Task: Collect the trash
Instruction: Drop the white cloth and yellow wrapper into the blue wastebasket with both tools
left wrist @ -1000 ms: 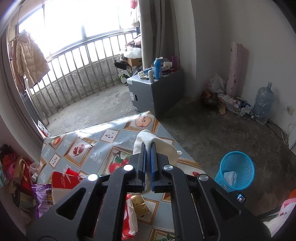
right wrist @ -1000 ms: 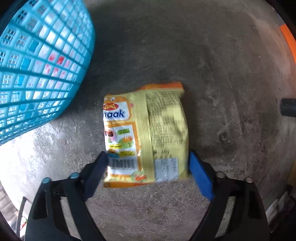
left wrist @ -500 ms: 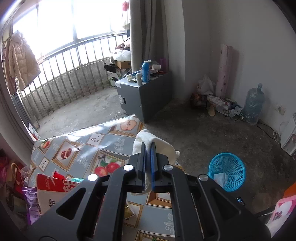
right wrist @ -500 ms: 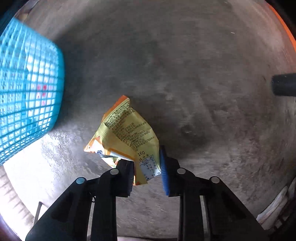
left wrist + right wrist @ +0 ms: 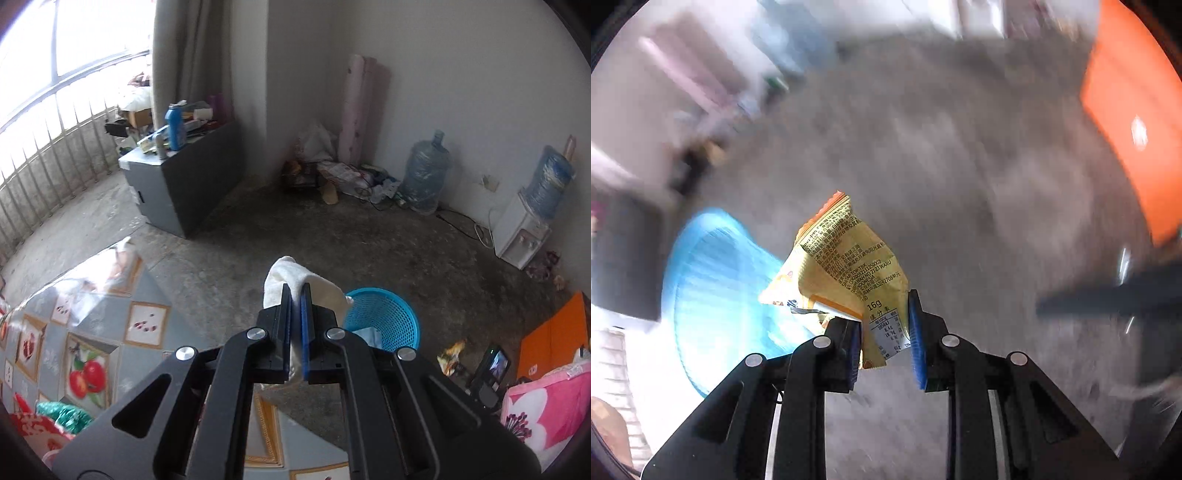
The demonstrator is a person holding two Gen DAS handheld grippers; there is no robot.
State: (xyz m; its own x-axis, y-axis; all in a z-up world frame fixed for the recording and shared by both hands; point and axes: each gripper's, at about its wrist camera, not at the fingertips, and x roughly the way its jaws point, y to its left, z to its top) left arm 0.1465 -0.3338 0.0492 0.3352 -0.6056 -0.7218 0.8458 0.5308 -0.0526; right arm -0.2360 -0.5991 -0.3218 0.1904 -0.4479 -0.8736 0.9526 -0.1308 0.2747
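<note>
Noting the blue basket (image 5: pixel 384 321) on the floor at 3 o'clock of our left claw (image 5: pixel 295 314), pressed together on a soft white tissue (image 5: pixel 284 277). Our right claw (image 5: pixel 884 332) pinches a light, crinkly snack wrapper (image 5: pixel 842 266) by its bottom edge; slippery foil, we judge.

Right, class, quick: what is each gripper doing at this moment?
Left gripper: shut on the white tissue.
Right gripper: shut on the yellow snack packet.
</note>
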